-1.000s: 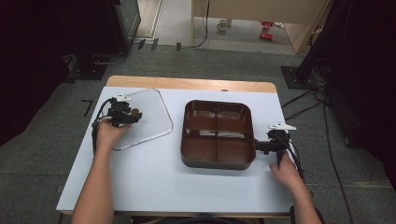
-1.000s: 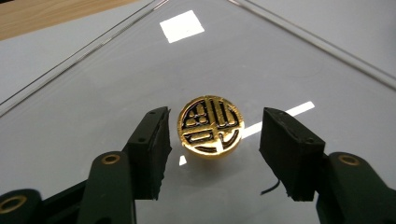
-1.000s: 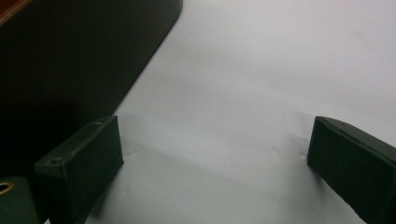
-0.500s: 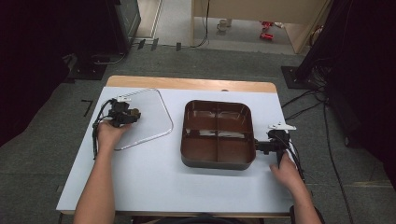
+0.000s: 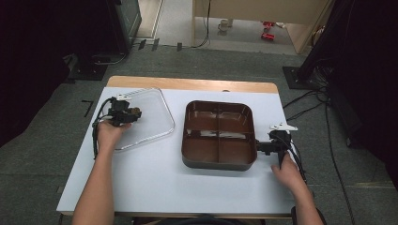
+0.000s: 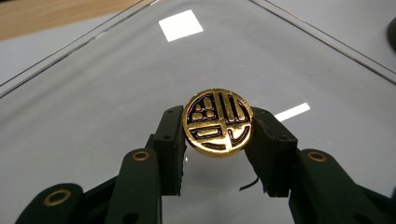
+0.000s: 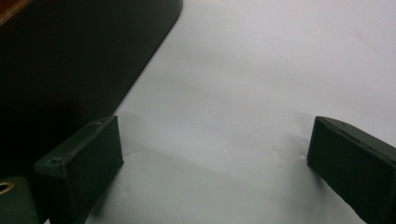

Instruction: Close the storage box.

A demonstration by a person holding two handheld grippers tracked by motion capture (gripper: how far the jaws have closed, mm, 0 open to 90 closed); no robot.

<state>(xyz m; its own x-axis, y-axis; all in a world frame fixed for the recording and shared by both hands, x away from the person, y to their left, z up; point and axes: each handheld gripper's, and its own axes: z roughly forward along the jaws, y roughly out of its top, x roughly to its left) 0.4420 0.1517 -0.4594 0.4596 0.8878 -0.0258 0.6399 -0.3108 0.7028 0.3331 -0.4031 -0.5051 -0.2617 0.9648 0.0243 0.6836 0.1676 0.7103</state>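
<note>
The left hand-held gripper (image 5: 133,112) is clenched on a round gold knob (image 6: 218,122) (black inlaid pattern on its face). In the left gripper view, both black jaws press against the knob's left and right rims. The knob sits on a clear lid (image 5: 145,117), which lies flat on the white bench (image 5: 155,183) at its left side. The lid's near right corner lies near, but apart from, the left wall of the brown tray (image 5: 218,164).

The tray has four compartments and rests right of the bench centre. Its far edge lies close to the wooden strip (image 5: 187,83) along the far side of the bench.

The right hand-held gripper (image 5: 261,146) is released, jaws wide apart, lying low at the tray's right near corner. In the right gripper view, the tray's dark outer wall (image 7: 70,60) stands just beside one jaw; bare bench surface lies between the jaws.

Open bench surface lies along the whole near side, in front of the tray and lid (both forearms enter there).
</note>
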